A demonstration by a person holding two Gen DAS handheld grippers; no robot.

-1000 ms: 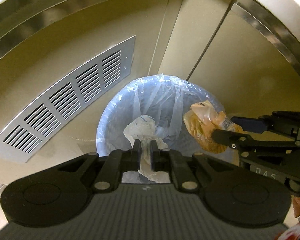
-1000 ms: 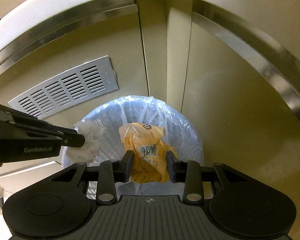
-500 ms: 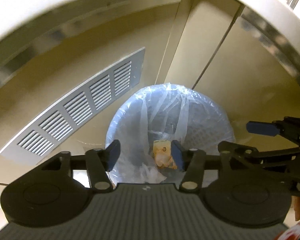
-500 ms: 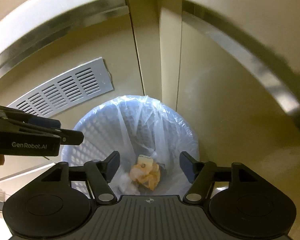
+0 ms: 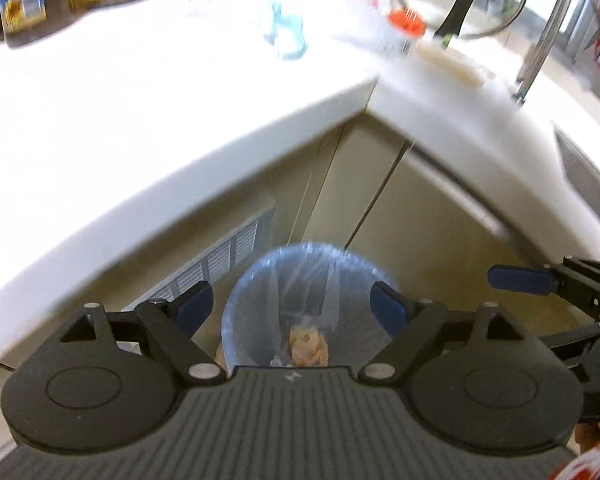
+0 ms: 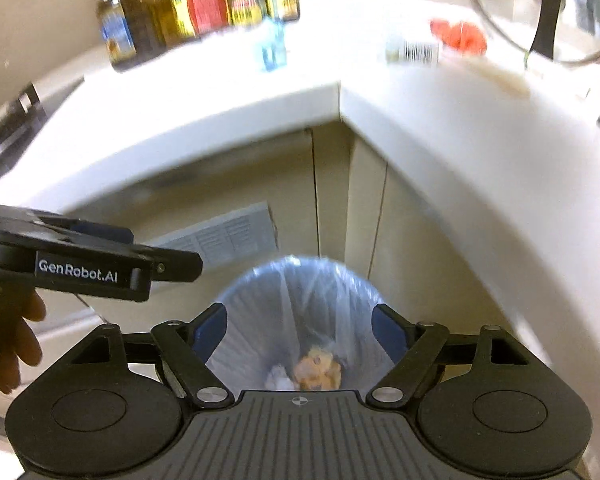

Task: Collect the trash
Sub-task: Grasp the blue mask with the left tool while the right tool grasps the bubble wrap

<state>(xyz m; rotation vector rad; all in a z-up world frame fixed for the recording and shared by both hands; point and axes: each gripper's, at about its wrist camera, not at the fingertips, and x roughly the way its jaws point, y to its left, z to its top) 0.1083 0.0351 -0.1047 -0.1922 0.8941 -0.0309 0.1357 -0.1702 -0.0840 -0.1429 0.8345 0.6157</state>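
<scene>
— Grippers?
— Left gripper (image 5: 288, 310) spread wide, empty; right gripper (image 6: 298, 328) likewise, both above the lined bin (image 6: 260, 280).
— Trash?
— Orange wrapper (image 6: 318, 368) and white crumpled scrap (image 6: 280, 380) down in the bin; more clutter blurred up on the counter (image 6: 440, 120).

A white counter (image 6: 440, 112) bends around a corner, up ahead of the gripper. Bottles (image 6: 188, 12) stand at the back, left. Tan cupboard doors (image 6: 240, 184) sit under it, with a gray vent (image 6: 224, 236) down low, left.
</scene>
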